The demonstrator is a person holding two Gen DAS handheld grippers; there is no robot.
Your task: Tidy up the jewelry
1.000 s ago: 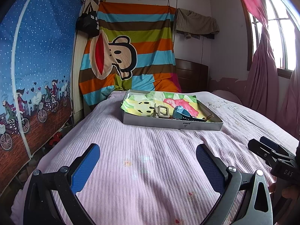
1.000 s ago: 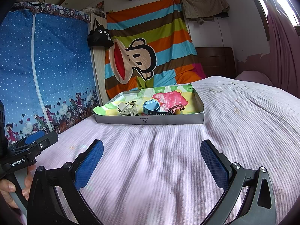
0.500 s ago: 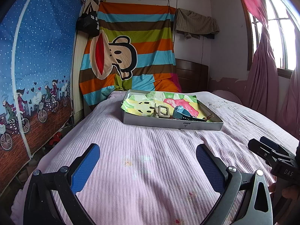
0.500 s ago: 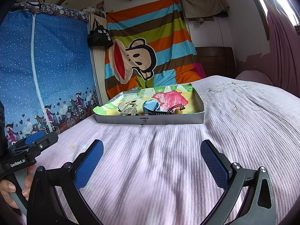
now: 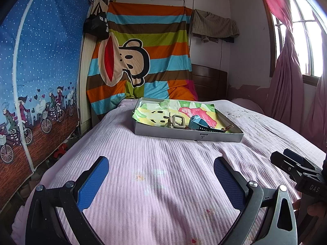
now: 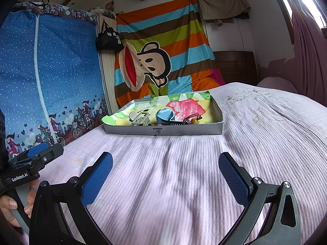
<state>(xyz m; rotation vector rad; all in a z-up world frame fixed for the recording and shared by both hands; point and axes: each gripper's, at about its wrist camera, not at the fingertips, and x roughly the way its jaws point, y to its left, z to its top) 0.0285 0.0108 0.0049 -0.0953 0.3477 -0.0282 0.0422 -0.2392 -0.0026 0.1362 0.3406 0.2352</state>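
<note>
My left claw (image 5: 160,180) and right claw (image 6: 165,176) hover spread apart, empty, over the bed's (image 5: 163,159) near edge; the jewelry tray (image 5: 188,134) sits mid-bed toward the headboard.

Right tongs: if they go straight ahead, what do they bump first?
Probably the grey tray. The open right tongs point across bare pink bedspread toward its front wall. If angled down, they would meet the bedspread first; depth is unclear.
</note>
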